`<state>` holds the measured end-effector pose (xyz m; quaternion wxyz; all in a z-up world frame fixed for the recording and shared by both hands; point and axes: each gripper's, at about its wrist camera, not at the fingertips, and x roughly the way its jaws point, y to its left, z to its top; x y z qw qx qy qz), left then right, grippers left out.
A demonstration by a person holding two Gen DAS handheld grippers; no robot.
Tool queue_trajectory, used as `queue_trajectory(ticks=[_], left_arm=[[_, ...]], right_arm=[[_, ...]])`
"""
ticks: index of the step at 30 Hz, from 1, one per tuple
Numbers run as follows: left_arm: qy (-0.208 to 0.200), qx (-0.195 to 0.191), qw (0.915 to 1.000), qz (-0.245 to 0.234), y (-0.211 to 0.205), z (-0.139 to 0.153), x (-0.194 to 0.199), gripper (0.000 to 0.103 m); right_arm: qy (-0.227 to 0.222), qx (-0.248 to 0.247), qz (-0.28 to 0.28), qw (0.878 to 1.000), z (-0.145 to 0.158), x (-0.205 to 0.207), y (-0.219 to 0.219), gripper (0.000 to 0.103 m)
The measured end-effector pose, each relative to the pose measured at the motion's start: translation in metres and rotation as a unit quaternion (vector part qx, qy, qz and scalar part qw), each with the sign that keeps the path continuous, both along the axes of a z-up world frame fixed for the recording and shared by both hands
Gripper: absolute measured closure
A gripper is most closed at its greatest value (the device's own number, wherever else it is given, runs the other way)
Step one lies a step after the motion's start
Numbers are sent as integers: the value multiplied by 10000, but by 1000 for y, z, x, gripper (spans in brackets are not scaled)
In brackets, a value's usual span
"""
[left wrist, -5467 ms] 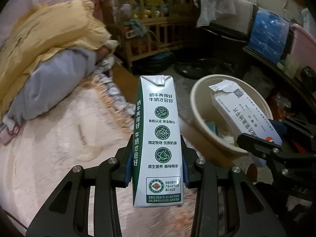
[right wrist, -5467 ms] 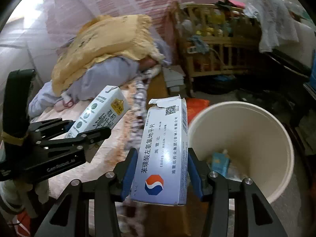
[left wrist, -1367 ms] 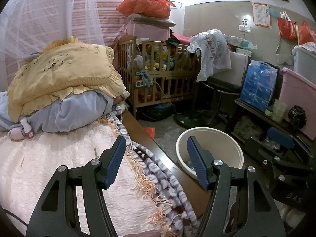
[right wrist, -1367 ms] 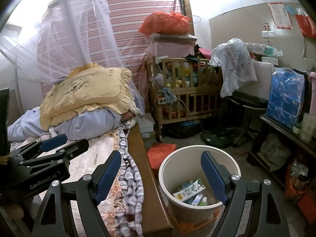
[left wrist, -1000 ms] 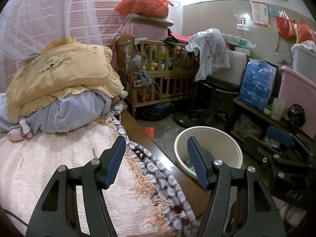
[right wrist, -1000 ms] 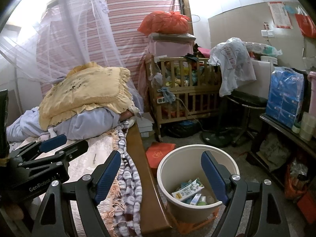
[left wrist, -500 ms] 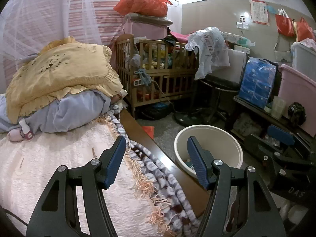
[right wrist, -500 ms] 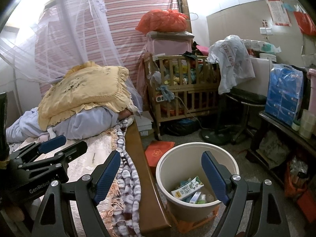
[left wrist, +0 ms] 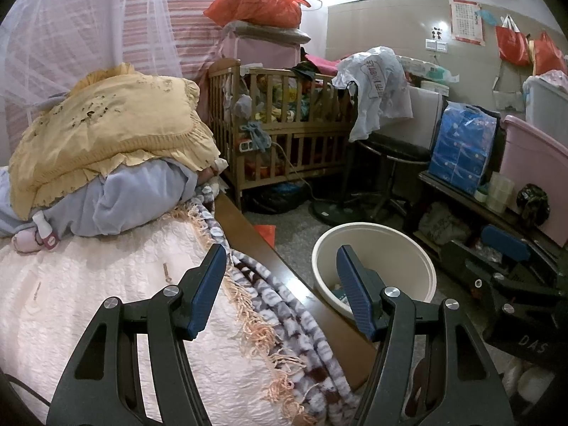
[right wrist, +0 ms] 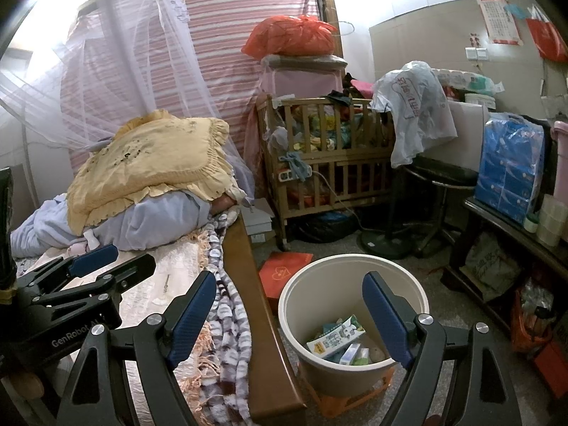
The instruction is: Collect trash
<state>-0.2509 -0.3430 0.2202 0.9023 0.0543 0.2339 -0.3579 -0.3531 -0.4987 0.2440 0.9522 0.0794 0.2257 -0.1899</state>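
Observation:
A cream trash bucket [right wrist: 355,266] stands on the floor beside the bed; it also shows in the left wrist view [left wrist: 419,259]. Inside it lie a milk carton [right wrist: 335,337] and other small boxes. My left gripper [left wrist: 282,289] is open and empty above the bed's edge. My right gripper [right wrist: 289,314] is open and empty, raised above the bucket and bed rail. The left gripper also shows at the left of the right wrist view [right wrist: 88,266], and the right gripper at the right of the left wrist view [left wrist: 507,266].
A bed with a pale quilt [left wrist: 88,284], fringed blanket [right wrist: 227,319] and wooden side rail [right wrist: 248,301]. A yellow pillow [left wrist: 113,131] on blue bedding. A wooden crib [right wrist: 330,167], stool [right wrist: 440,177], low shelf [right wrist: 514,227] and red box [right wrist: 284,269] crowd the floor.
Since 5.5 s ago both grippers have let go of the carton and the box, which are no longer held, and pulled back. Over the last second both views barely shift.

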Motion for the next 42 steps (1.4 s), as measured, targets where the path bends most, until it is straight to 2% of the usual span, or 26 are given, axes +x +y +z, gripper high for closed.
queue_trajectory(ticks=[42], left_arm=[[42,55,9999,-98,-6,-9,-1,40]], right_arm=[[46,45,-8,10000,-4,-8,-8,19]])
